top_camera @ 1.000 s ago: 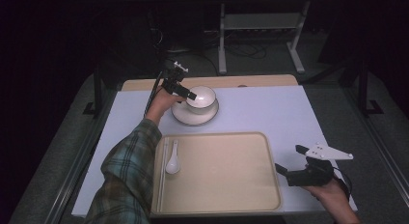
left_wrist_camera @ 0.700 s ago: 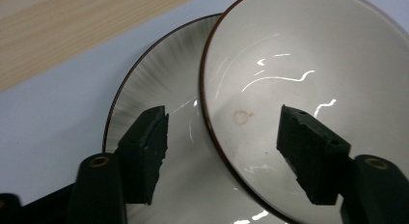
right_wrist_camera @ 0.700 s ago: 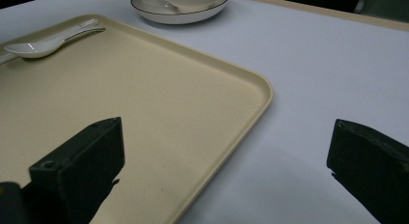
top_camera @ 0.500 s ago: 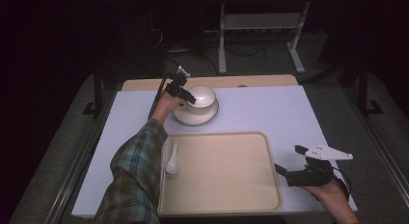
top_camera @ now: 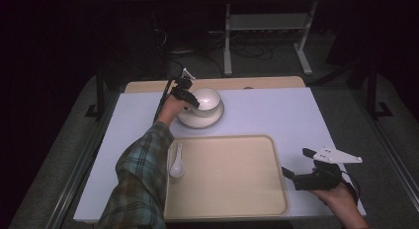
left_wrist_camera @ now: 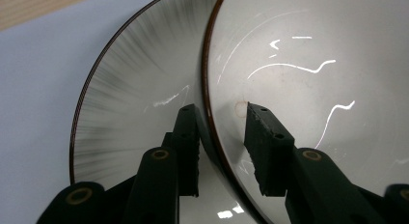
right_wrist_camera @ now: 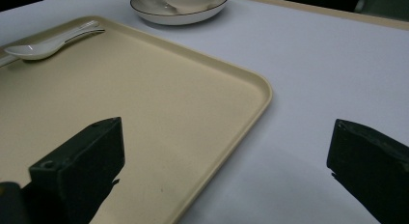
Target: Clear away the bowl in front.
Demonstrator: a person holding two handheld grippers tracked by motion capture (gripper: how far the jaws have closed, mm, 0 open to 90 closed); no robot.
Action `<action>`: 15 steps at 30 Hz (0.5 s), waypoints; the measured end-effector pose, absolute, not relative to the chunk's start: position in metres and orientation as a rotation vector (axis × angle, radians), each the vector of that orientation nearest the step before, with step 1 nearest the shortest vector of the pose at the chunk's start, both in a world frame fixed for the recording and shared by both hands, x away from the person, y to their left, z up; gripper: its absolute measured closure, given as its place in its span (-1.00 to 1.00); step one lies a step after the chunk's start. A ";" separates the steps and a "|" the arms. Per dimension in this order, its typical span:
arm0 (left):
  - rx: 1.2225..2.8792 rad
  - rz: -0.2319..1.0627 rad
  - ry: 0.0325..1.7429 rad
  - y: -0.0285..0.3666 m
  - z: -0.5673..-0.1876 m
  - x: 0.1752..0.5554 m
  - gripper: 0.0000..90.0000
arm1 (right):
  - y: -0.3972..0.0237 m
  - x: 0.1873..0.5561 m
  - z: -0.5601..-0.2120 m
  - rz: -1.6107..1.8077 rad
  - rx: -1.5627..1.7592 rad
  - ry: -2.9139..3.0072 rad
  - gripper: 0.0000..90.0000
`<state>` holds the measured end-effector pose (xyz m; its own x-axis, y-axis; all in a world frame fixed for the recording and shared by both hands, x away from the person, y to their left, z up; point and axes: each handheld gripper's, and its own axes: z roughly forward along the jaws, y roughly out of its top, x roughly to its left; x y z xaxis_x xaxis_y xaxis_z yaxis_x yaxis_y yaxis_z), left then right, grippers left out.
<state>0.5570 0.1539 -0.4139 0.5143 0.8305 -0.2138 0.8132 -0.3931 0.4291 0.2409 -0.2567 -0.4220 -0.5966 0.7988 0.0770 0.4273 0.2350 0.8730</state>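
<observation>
My left sleeve (top_camera: 136, 182): green-blue plaid. Both grippers black; right gripper (top_camera: 295, 166) carries a grey three-cornered plate; left gripper (top_camera: 193, 101) trails a black cable.

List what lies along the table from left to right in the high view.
spoon → left gripper → bowl on its plate → right gripper

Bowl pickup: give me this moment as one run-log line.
left gripper: jaws just closing, straddling bowl rim, grip unconfirmed | bowl: on plate | right gripper: open beside tray | spoon: on tray
</observation>
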 end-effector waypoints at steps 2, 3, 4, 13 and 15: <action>2.279 0.034 1.355 0.154 -0.412 0.558 0.53 | -0.257 0.241 -0.422 1.312 1.128 2.128 -1.00; 2.274 0.027 1.365 0.155 -0.411 0.559 0.57 | -0.257 0.241 -0.422 1.311 1.129 2.128 -1.00; 2.270 0.018 1.369 0.155 -0.411 0.560 0.59 | -0.257 0.241 -0.422 1.312 1.129 2.128 -1.00; 2.223 -0.046 1.380 0.158 -0.405 0.560 0.81 | -0.258 0.241 -0.422 1.313 1.132 2.123 -1.00; 2.228 -0.047 1.376 0.158 -0.405 0.560 0.81 | -0.258 0.241 -0.422 1.313 1.132 2.123 -1.00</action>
